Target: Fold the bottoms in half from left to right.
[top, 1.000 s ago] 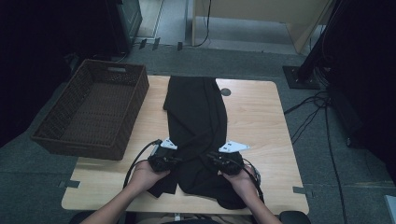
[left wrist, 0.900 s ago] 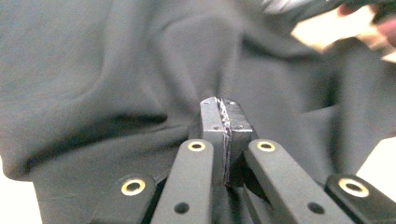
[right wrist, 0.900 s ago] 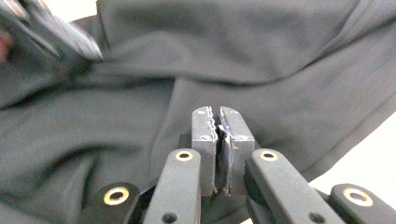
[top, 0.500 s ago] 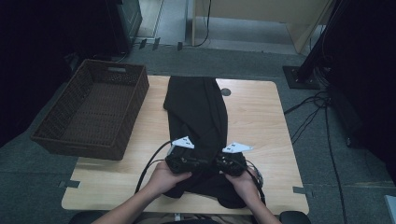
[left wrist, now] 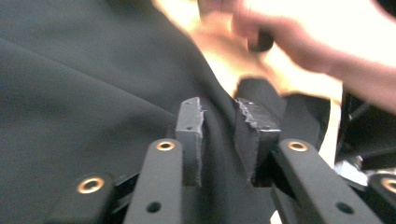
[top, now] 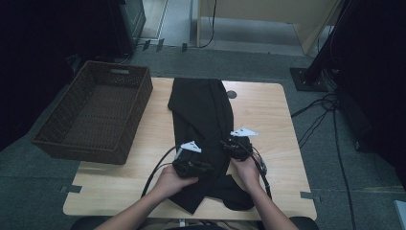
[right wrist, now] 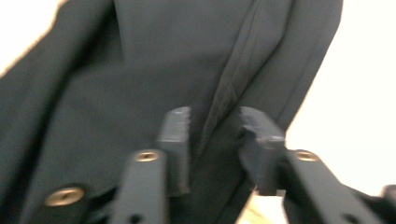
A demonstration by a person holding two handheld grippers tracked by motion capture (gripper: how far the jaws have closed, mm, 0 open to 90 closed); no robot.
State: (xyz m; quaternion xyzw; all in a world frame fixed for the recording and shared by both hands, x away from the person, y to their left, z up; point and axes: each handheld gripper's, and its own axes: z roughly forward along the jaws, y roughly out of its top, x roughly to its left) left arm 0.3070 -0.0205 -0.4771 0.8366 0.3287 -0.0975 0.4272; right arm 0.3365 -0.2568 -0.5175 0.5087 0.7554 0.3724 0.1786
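high view, lower centre: left claw [top: 203,165] and right claw [top: 229,145] over black garment [top: 201,103] on counter [top: 268,115], jaws just opened, slightly apart, gripping nothing.

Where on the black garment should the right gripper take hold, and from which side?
Probably the raised seam fold running up between the right gripper's open jaws. It stands proud of the flat black garment, so the pads could close across it. Come from the person's side of the table, jaws pointing along the seam.

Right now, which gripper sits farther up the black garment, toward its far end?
The right gripper: it sits farther up the black garment than the left gripper, nearer the person.
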